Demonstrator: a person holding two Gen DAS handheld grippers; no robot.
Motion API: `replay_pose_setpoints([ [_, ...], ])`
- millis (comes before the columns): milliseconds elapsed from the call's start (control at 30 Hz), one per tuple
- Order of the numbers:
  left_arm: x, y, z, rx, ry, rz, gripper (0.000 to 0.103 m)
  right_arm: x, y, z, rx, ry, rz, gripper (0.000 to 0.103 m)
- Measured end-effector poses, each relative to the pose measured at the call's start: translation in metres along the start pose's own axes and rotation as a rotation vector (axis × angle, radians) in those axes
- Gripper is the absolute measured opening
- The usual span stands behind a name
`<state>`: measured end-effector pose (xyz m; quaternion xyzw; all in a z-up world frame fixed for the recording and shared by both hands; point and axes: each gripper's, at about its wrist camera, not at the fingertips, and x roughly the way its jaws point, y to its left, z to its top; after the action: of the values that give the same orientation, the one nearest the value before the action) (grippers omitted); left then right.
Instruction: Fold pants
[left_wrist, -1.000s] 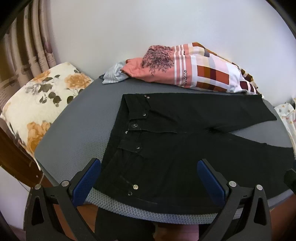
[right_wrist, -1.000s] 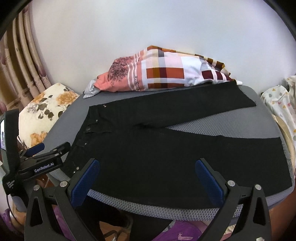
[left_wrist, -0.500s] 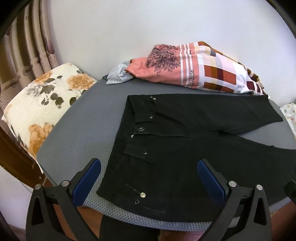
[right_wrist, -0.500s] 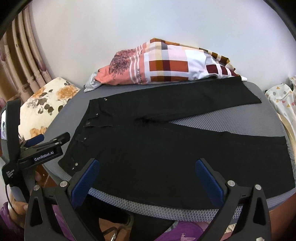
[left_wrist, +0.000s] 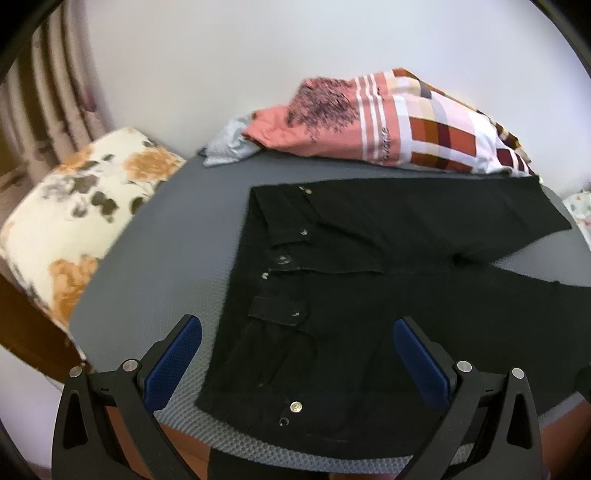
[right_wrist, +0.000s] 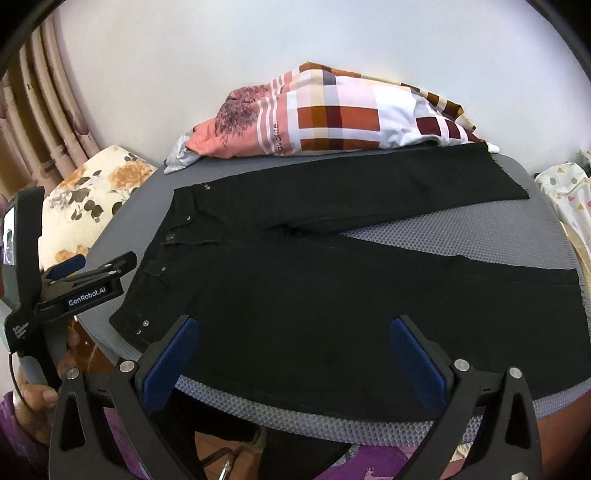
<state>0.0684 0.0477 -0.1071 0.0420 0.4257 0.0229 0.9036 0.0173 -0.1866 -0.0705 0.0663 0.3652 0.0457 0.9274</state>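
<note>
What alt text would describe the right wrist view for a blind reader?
Black pants lie flat on a grey table, legs spread apart, waistband at left. The open right gripper hovers over the near leg; the left gripper is beside the waistband. Patterned cloth lies behind.

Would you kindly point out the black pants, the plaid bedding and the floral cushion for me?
black pants (right_wrist: 332, 295): right wrist view, on the near leg.
plaid bedding (right_wrist: 340, 122): right wrist view, on its checked panel.
floral cushion (left_wrist: 74, 206): left wrist view, on its top face.
</note>
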Motion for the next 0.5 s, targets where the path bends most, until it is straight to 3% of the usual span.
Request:
replay_pose_setpoints([
  [100,0.02,0.017,0.008,-0.014,0.04,-0.054,0.103,0.006,-0.001,0.001,0.001,0.013,-0.002,0.103],
  [267,0.059,0.059,0.032,-0.029,0.028,-0.084,0.103,0.018,-0.003,0.003,0.006,0.039,-0.008,0.103],
  [500,0.144,0.109,0.088,-0.016,0.078,-0.191,0.101,0.04,-0.006,0.005,0.007,0.086,-0.02,0.103],
])
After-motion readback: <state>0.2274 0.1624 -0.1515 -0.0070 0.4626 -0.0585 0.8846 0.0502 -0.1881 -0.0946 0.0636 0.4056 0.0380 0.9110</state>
